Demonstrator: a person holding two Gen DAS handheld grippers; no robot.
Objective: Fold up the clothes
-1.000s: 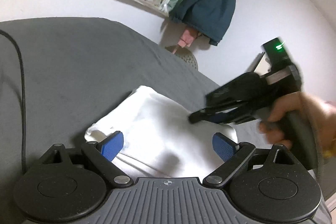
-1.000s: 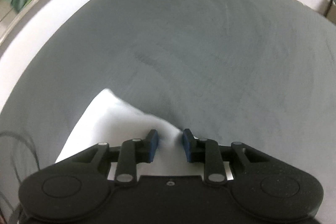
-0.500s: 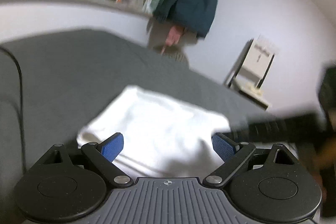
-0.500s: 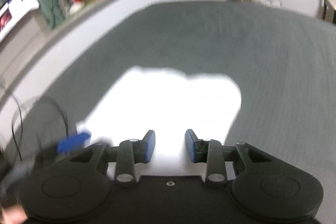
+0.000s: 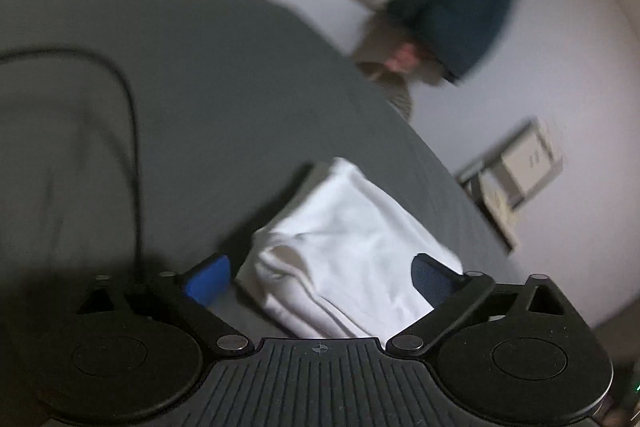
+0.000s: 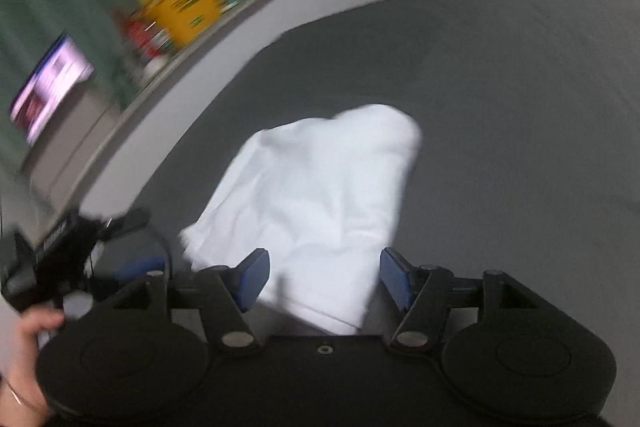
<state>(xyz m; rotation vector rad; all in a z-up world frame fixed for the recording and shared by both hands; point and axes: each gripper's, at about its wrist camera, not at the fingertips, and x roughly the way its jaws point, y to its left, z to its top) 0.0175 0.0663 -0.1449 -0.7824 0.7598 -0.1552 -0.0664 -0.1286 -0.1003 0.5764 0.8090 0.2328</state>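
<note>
Lying folded on the grey bed (image 6: 500,75), the white garment (image 6: 320,195) sits at 12 o'clock of both claws. The right claw (image 6: 324,281), nearly closed a second ago, now gapes wide; the left claw (image 5: 320,277) remains wide. Released; folding appears complete.

A grey bed (image 6: 500,75) carries everything. On it lie a folded white garment (image 6: 320,187) and a black cable (image 5: 132,155).
</note>
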